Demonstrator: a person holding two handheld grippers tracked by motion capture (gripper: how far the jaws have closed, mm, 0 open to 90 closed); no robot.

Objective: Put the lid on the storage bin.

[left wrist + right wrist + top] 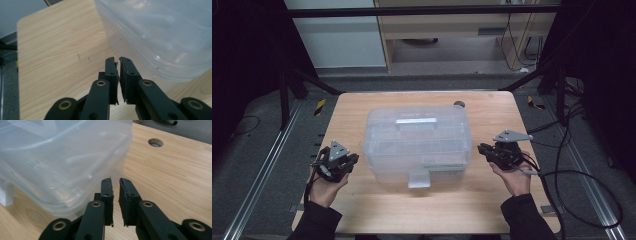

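While the translucent plastic box (417, 142) stands in the middle of the wooden worktop (362, 205), with its lid on top and its front latch (418, 178) hanging down at the near side, the two hands wait at its sides; the left claw (353, 159) is just beside the left wall of the box, and the right claw (482, 148) is just beside the right wall, both apart from it as far as I can tell. In the left gripper view the left claw (117, 60) has its jaws a little apart, with only a narrow gap and nothing between them; the curved corner of the box (160, 37) is near, to the right of the jaws. In the right gripper view the right claw (115, 181) shows the same: a small gap, no thing held, and the box (62, 162) close on the left; a round hole (155, 142) in the worktop is farther behind. I judge that the work is at its very beginning; the box seems closed, the flat handle (416, 121) on the lid is not touched, and the latch is not taken. What is left is almost everything: to bring the claws to the box, to grip it or its latch, and then to open or to move it; which of these is meant I cannot say from here.
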